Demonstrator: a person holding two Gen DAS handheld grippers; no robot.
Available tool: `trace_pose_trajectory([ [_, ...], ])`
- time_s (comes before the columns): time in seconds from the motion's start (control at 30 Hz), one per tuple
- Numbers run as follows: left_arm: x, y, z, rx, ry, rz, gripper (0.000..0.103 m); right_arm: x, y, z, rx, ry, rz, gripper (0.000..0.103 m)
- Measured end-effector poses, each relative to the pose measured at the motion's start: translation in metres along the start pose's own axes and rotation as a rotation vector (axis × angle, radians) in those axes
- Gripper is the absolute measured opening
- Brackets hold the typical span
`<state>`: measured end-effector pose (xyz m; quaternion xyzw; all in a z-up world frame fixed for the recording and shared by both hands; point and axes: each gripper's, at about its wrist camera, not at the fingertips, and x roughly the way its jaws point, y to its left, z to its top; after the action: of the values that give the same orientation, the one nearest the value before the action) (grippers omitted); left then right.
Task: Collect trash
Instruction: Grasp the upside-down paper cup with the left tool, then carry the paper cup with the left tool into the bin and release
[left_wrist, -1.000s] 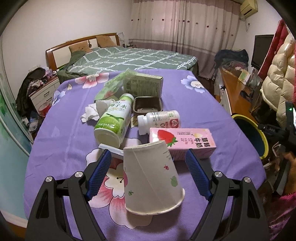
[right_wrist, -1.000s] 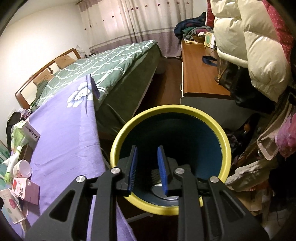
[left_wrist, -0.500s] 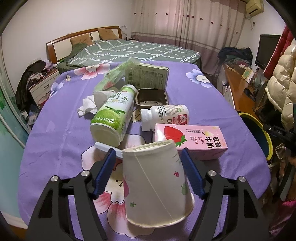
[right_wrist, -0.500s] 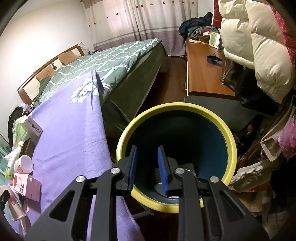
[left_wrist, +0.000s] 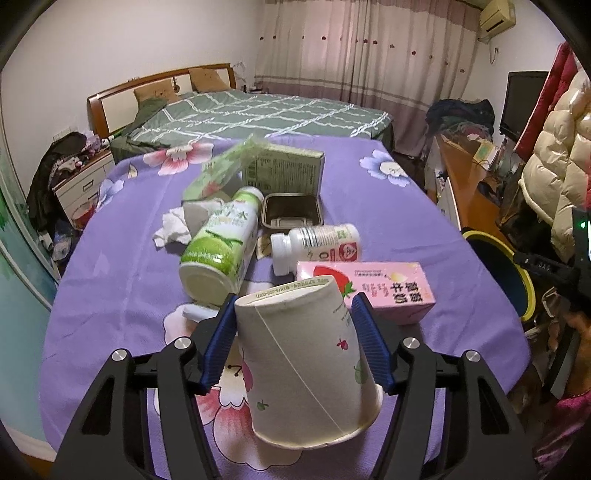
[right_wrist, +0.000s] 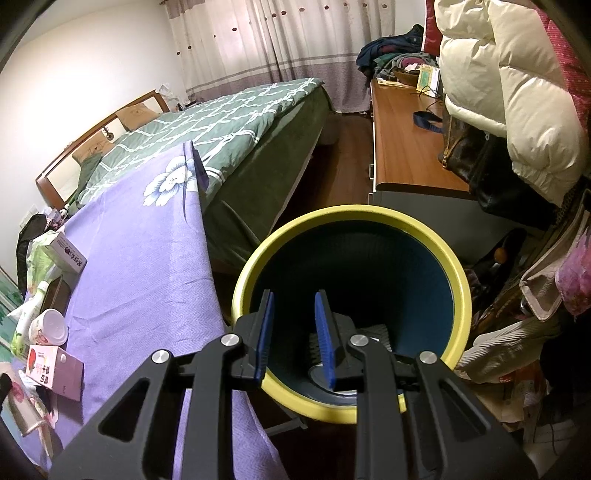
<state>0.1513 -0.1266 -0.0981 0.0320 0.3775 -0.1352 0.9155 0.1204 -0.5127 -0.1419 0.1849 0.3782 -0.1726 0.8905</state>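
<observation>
Purple floral bedspread (left_wrist: 110, 280) strewn with trash | my left gripper (left_wrist: 295, 332) clamps the paper cup (left_wrist: 306, 365) by its sides, mouth toward me | my right gripper (right_wrist: 295, 332) narrowly parted, holding nothing, over the yellow-rimmed bin (right_wrist: 458, 280) beside the bed

A white paper cup (left_wrist: 306, 365) with small fruit prints lies tipped, base pointing away, mouth toward the camera. Just beyond the cup lies a pink strawberry milk carton (left_wrist: 373, 291) on its side; behind that a small white bottle (left_wrist: 317, 247) and a green-labelled bottle (left_wrist: 218, 251), both lying down. The yellow-rimmed bin (right_wrist: 351, 295) seems to hold some items, though its bottom is dim.
</observation>
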Motion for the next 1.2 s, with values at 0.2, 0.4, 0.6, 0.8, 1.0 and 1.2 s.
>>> trace_pose_trajectory([
  [0.2,-0.014,-0.008,0.01,0.02,-0.036,-0.008,0.062,0.0,0.0,0.0,0.001,-0.001,0.0,0.022],
  [0.4,-0.024,-0.027,0.024,0.059,-0.068,-0.041,0.062,-0.005,-0.007,0.001,0.017,-0.006,-0.002,0.022],
  [0.6,-0.024,-0.064,0.043,0.121,-0.092,-0.092,0.062,-0.009,-0.023,0.001,0.039,-0.019,-0.012,0.022],
  [0.8,-0.005,-0.125,0.063,0.219,-0.086,-0.179,0.062,-0.007,-0.046,0.0,0.073,-0.022,-0.027,0.022],
  [1.0,0.033,-0.201,0.077,0.324,-0.049,-0.273,0.062,-0.011,-0.077,-0.002,0.121,-0.035,-0.05,0.022],
  [1.2,0.073,-0.266,0.083,0.385,0.007,-0.32,0.062,-0.015,-0.108,-0.008,0.154,-0.039,-0.078,0.022],
])
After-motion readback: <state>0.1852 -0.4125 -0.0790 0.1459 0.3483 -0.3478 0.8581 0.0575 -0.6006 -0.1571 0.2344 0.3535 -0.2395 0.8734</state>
